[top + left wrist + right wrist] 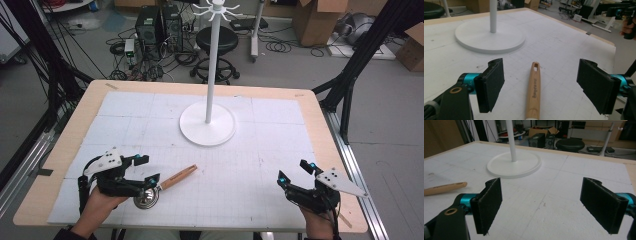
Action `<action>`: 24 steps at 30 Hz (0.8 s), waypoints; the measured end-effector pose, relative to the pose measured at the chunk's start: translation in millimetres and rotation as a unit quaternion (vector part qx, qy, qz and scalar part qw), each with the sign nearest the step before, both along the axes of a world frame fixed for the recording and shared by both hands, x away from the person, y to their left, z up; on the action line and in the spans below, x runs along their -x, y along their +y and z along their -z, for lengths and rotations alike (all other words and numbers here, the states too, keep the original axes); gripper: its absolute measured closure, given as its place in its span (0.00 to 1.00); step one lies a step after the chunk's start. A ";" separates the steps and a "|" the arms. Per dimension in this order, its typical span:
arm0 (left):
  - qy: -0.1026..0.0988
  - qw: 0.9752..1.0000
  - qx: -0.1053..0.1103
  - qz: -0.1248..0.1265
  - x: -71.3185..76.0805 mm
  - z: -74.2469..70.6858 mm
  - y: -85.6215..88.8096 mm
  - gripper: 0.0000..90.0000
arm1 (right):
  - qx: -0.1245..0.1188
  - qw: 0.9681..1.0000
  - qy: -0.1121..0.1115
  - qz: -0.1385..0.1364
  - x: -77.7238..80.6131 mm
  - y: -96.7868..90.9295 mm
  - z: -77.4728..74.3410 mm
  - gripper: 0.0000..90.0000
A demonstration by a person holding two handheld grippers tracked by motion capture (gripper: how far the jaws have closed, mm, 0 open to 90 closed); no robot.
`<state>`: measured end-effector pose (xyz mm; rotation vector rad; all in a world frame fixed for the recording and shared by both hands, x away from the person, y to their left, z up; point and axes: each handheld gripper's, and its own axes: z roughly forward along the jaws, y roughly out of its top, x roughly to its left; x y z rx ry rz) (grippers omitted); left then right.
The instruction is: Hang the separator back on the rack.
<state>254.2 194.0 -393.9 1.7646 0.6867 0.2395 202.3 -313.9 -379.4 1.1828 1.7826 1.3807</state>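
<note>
Landmark: white stand (207,125), round base and tall pole, on the white gridded mat (270,165) that covers the wooden table (320,120), toward the far middle. Item: ladle (165,184), wooden handle and metal bowl, lying flat on the mat near and to the left of the stand's base, well apart from it; the slotted handle end points up toward the base, the bowl lies toward the near table edge. Left gripper (145,170): held over the ladle's bowl end, jaws spread wide and holding nothing; in the left gripper view the handle (534,92) runs up the gap between the two pads, clear of both, with bare mat between its tip and the base rim. Right gripper (295,172): near and to the right of the stand, close to the near right corner of the mat, jaws spread wide, holding nothing; in the right gripper view bare mat lies between its pads and the base, and the ladle handle shows far off at the left. Open room: mat bare on all sides of the base; wooden border showing around the mat.
</note>
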 end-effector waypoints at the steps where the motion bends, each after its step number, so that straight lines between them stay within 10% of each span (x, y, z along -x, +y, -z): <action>1: 0.001 1.000 -0.004 0.003 -2.6 -0.2 -5.1 0.25 | -0.002 1.000 0.002 0.000 0.0 -1.0 0.1 0.18; 8: 0.030 0.997 -0.056 0.038 -16.4 7.6 -37.1 0.26 | -0.007 1.000 0.003 0.002 -0.5 -3.6 1.0 0.18; 15: 0.031 0.983 -0.171 0.054 -29.3 21.1 -63.4 0.31 | -0.006 1.000 0.006 0.000 -0.4 -2.7 1.3 0.18; 24: 0.057 0.974 -0.214 0.040 -39.6 33.2 -73.5 0.39 | -0.007 1.000 0.006 -0.001 -0.4 -3.8 1.5 0.18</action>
